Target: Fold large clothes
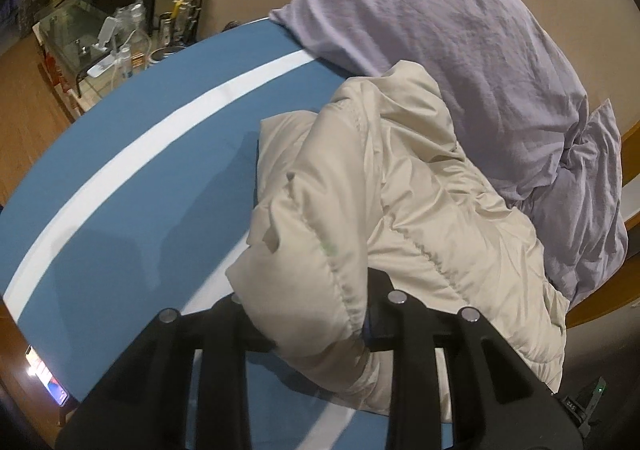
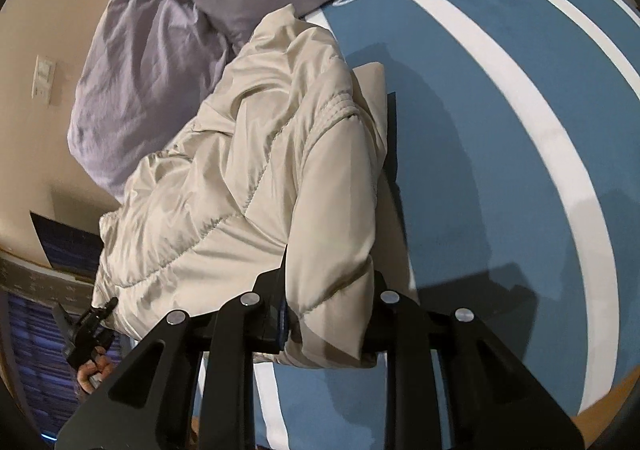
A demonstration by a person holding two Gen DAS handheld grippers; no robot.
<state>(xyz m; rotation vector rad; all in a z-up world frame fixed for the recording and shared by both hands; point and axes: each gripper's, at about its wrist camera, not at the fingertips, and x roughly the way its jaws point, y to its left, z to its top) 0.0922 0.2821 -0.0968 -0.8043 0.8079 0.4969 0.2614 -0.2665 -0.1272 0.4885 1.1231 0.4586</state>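
Jacket (image 1: pixel 400 202), cream and quilted, lies bunched on a bed (image 1: pixel 140 178) covered in blue with white stripes, its far end resting against a rumpled lavender duvet (image 1: pixel 460 42). At the left of the scene, beyond the bed's edge, a cluttered glass side table (image 1: pixel 76 34) stands by the wooden floor. The left gripper (image 1: pixel 316 330) is clamped on a gathered, elasticated edge of the padded fabric, the puffed cloth bulging up between its black fingers. Further right, the right gripper (image 2: pixel 326 314) is likewise closed on a thick fold of the same garment, a sleeve-like length running away from it toward the duvet. In the right wrist view, the person's hand (image 2: pixel 94 368) shows at lower left, on the handle of the other tool. The garment looks light, soft and springy, with a smooth shell likely to slip; stitched seams and hems, as pinched here, seem the surest places to hold. Judged from its heaped state, folding has barely begun.
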